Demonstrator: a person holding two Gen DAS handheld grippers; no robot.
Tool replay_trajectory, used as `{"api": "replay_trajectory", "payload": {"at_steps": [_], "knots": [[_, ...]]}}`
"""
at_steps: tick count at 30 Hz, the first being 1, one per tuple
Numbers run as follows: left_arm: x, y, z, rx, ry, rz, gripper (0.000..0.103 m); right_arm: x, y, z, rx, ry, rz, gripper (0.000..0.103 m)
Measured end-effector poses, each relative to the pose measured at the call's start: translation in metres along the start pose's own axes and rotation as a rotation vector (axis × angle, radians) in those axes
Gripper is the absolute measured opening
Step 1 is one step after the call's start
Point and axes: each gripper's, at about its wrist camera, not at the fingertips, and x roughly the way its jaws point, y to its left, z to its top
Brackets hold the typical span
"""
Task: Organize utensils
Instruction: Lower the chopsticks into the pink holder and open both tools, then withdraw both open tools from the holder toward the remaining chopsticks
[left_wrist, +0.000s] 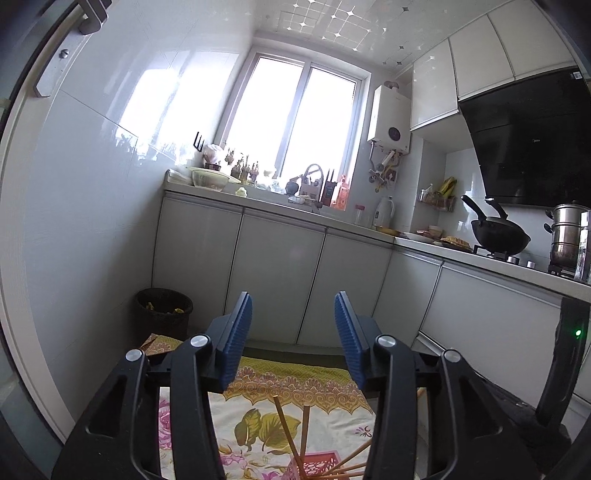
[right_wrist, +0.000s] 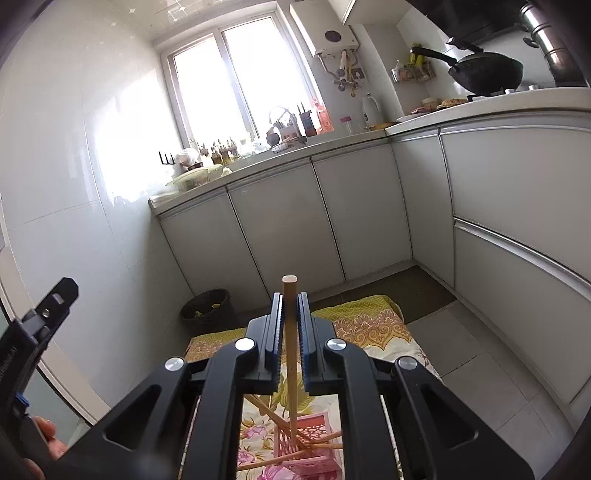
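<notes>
The right tongs (right_wrist: 290, 306) are pressed onto a single wooden chopstick (right_wrist: 290, 354), pinching it near its top so that only the blunt end pokes above the blue pads. The stick hangs nearly upright, its lower end reaching down into the pink basket (right_wrist: 306, 435) on the floral cloth (right_wrist: 373, 325) spread over the kitchen floor. Held this way — high on the shaft, tip downward — the chopstick can be steered into the basket's opening without the tongs themselves crowding the rim, which seems the point of the grip.

Several other chopsticks (right_wrist: 325, 445) already lie in or across the basket at loose angles, some leaning over its edge, so the sorting looks partly done rather than finished. Whether the held stick's tip rests on the basket bottom or hovers just above it cannot be told from here.

The left tongs (left_wrist: 293, 332) are spread wide and carry nothing. They sit above the same cloth, with the basket (left_wrist: 317, 463) and leaning chopsticks (left_wrist: 286, 428) visible low between the arms of the tool (a sensible waiting spot, close to the work yet clear of the right tongs' path).

A likely risk is that the sticks already splayed in the basket deflect the new one, or that letting go while it is tilted makes it tip out over the rim. A dark waste bin (right_wrist: 208, 306) stands beyond the cloth, against the cabinets.
</notes>
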Motion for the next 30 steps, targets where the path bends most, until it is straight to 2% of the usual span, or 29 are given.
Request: {"api": "replay_trajectory", "payload": {"at_steps": [4, 8, 9, 10, 12, 14, 16, 18, 20, 21, 23, 26, 30], "knots": [[0.000, 0.007, -0.003, 0.002, 0.002, 0.015, 0.044, 0.017, 0.001, -0.016, -0.018, 0.026, -0.014, 0.008], [0.002, 0.014, -0.009, 0.008, 0.021, 0.039, 0.049, 0.029, 0.003, -0.029, -0.024, 0.046, -0.017, 0.013], [0.002, 0.016, -0.011, 0.008, 0.027, 0.046, 0.050, 0.031, 0.004, -0.030, -0.026, 0.049, -0.020, 0.025], [0.002, 0.018, -0.012, 0.004, 0.034, 0.050, 0.052, 0.030, 0.004, -0.030, -0.028, 0.052, -0.023, 0.042], [0.001, 0.023, -0.014, -0.006, 0.041, 0.060, 0.055, 0.025, 0.004, -0.027, -0.018, 0.031, -0.025, 0.063], [-0.002, 0.026, -0.013, -0.012, 0.044, 0.065, 0.058, 0.014, 0.003, -0.022, -0.007, -0.011, -0.039, 0.072], [-0.008, 0.027, -0.011, -0.016, 0.043, 0.069, 0.062, 0.002, 0.001, -0.015, 0.005, -0.045, -0.052, 0.087], [-0.015, 0.026, -0.009, -0.012, 0.041, 0.071, 0.066, -0.013, -0.002, -0.009, 0.019, -0.080, -0.071, 0.091], [-0.023, 0.025, -0.008, -0.007, 0.036, 0.079, 0.079, -0.026, -0.006, -0.005, 0.024, -0.096, -0.085, 0.095], [-0.029, 0.024, -0.007, -0.006, 0.032, 0.083, 0.082, -0.034, -0.008, -0.005, 0.029, -0.101, -0.086, 0.096], [-0.042, 0.023, -0.006, -0.008, 0.018, 0.094, 0.097, -0.050, -0.013, -0.004, 0.032, -0.100, -0.104, 0.096], [-0.059, 0.021, -0.006, 0.012, 0.023, 0.096, 0.096, -0.074, -0.023, -0.009, 0.044, -0.081, -0.130, 0.096], [-0.073, 0.017, -0.013, 0.049, 0.071, 0.099, 0.096, -0.105, -0.041, -0.024, 0.077, -0.048, -0.172, 0.096]]}}
